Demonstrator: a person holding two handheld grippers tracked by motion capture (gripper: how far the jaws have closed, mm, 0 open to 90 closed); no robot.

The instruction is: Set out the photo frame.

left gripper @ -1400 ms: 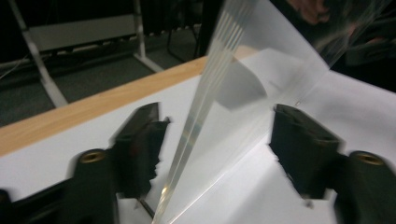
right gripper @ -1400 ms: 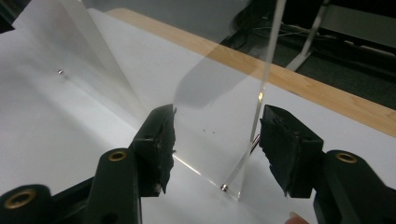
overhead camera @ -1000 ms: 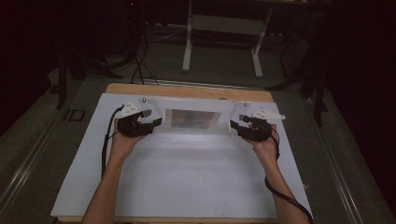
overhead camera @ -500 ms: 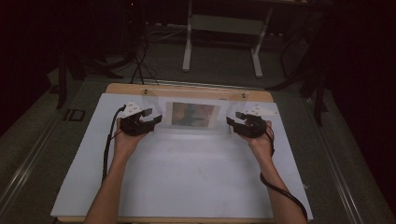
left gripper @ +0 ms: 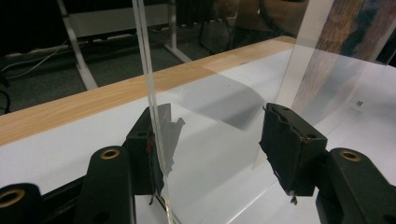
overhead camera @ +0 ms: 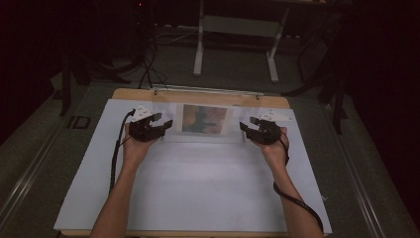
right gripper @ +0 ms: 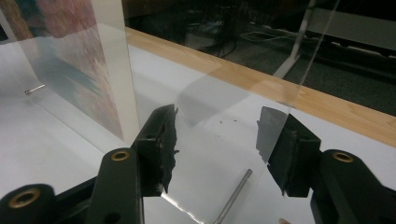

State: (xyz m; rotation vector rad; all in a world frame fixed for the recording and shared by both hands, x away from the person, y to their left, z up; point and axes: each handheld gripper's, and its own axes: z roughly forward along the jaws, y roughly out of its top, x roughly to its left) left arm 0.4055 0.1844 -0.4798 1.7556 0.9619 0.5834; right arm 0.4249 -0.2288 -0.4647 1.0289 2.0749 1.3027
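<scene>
A clear acrylic picture frame stands on the white table top, holding a reddish and blue print. My left gripper is at its left end and my right gripper at its right end. In the left gripper view a clear sheet edge rests against one pad, and a second sheet meets the other pad. The left gripper jaws stand wide and have just been closing with the frame's end between them. In the right gripper view the right gripper spans the frame's print the same way.
A white sheet covers the table, with a bare wooden strip along the far edge. A small metal pin lies on the white surface by the right jaws. Beyond the table are the white legs of another desk and cables on a dark floor.
The frame has tipped up from a low slant to nearly upright, so the print's face shows taller. Both hands stayed at its ends.
</scene>
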